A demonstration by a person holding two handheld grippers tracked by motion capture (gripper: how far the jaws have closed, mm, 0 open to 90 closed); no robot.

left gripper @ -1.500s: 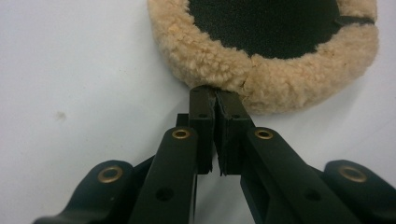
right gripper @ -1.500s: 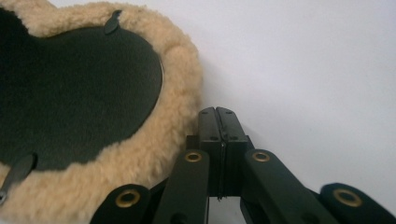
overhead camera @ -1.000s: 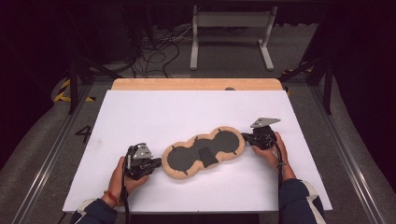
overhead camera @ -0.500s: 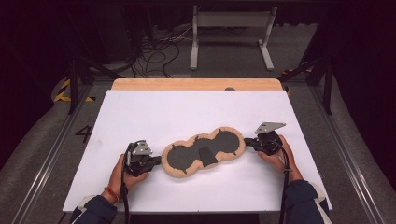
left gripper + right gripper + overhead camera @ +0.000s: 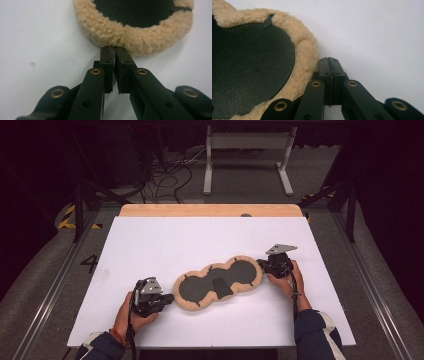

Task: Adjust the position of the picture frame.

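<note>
You are holding your left gripper [image 5: 167,297] at the left end of the fluffy tan pad [image 5: 218,282], with its jaws pressed together and their tips touching the fuzzy edge [image 5: 120,37]. The pad is lying flat in the middle of the white table [image 5: 150,245], dark side up. Your right gripper [image 5: 261,265] is sitting just beside the pad's right end, its jaws pressed together with nothing between them.

- A lab or test room set up for recording, not a home.
- A white board [image 5: 200,245] covers a plain wooden table [image 5: 210,210].
- Loose cables [image 5: 170,175] lie on grey carpet at the far left.
- A metal stand [image 5: 247,155] sits behind the table.
- Yellow-black hazard tape [image 5: 67,217] marks the floor at left.
</note>
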